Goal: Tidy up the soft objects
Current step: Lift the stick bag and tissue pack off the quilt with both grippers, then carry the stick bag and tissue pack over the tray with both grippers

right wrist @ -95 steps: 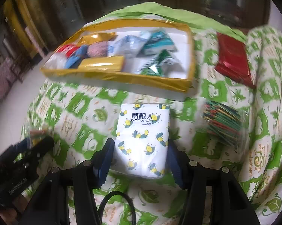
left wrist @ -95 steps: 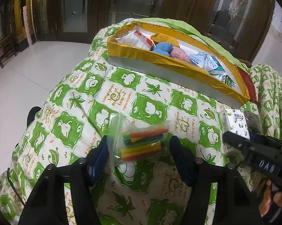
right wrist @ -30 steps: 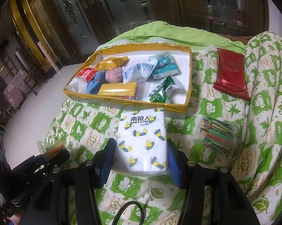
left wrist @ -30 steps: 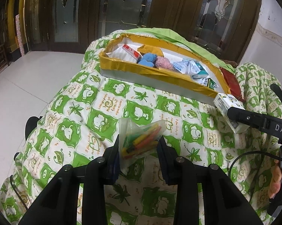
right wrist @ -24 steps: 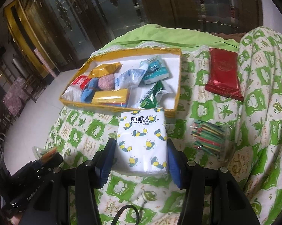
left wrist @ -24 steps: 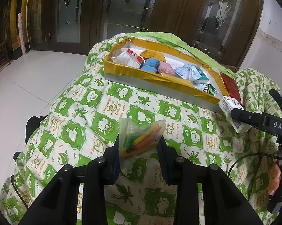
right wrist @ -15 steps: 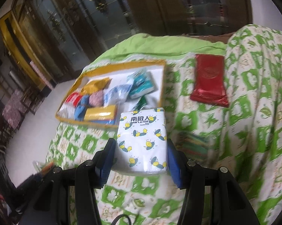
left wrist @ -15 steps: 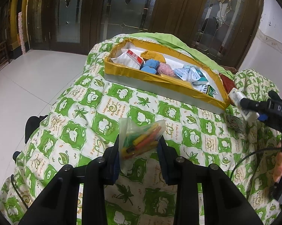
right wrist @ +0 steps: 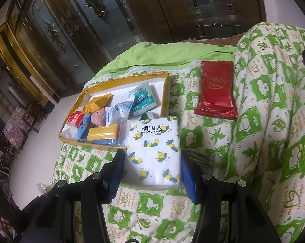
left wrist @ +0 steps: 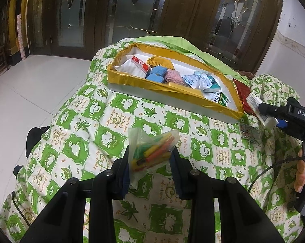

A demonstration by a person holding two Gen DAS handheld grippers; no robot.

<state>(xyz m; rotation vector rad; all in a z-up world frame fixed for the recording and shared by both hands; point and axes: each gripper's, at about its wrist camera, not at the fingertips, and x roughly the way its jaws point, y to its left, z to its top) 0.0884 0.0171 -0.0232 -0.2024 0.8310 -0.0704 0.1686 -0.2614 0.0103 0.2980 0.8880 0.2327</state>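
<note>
While both tilt downward, left claw (left wrist: 151, 158) grips the stick bag (left wrist: 152, 151); right claw (right wrist: 152, 162) clamps the tissue pack (right wrist: 154, 151).

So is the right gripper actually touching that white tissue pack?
Touching. The right wrist view shows the right gripper with both blue pads against the white tissue pack, held above the quilt.

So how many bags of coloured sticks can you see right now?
2. One bag of sticks is clamped in the left gripper, above the quilt. The other bag lies on the quilt near the box's right corner. More may be hidden.
</note>
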